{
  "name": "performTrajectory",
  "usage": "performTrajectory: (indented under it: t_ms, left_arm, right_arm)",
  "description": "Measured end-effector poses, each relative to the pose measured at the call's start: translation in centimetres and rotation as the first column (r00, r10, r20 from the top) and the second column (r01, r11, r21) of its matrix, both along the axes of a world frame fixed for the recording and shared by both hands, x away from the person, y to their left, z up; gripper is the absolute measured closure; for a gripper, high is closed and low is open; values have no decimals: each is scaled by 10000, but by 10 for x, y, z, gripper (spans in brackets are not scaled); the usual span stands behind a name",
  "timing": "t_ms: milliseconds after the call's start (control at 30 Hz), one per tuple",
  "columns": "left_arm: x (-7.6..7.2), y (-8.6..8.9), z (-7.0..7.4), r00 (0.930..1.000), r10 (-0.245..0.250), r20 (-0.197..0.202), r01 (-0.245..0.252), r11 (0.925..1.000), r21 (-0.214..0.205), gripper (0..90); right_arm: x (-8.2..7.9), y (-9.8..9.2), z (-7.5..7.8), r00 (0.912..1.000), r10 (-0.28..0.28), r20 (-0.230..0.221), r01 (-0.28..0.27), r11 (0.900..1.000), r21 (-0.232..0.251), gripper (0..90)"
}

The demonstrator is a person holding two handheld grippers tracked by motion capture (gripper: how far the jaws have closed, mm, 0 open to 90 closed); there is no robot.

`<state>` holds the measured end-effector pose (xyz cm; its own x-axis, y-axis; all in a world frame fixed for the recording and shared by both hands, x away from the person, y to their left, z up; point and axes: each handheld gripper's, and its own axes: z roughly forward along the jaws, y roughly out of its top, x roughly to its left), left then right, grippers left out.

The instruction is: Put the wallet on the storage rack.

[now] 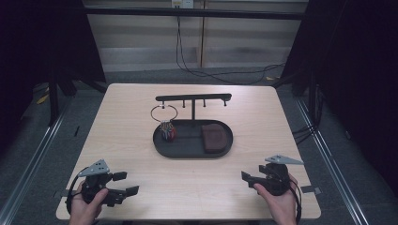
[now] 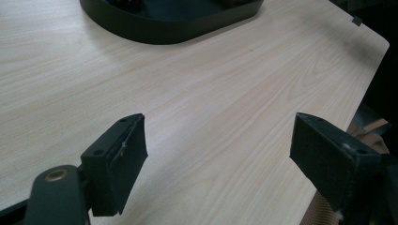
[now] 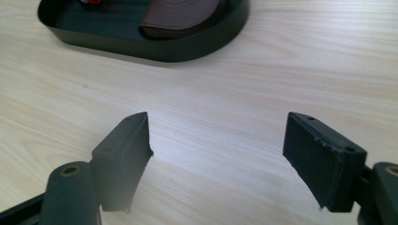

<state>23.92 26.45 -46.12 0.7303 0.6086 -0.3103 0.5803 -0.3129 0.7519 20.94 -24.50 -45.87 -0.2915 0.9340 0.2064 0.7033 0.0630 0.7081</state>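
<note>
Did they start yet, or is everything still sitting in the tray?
Nothing looks started. The left gripper and right gripper are both open and hold nothing, near the table's front edge. The keys and brown wallet lie in the black tray. A ring hangs on the rack. Everything is left to do.

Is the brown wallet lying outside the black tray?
No, the wallet lies inside the tray, at its right end in the high view.

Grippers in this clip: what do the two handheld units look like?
Both are black with two blocky, flat-faced jaws. The left gripper and right gripper each carry a grey three-cornered plate on top and trail a black cable. Brass-coloured pivots show at the jaw bases.
</note>
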Motion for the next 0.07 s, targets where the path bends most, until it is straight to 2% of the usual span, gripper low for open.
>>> performTrajectory:
  t_ms: [67]
  left_arm:
    - [0, 0, 0, 10000, -31, -17, 31, 10000, -22, 189]
  right_arm:
    - [-3, -4, -8, 9997, 1, -240, -1, 10000, -9, 235]
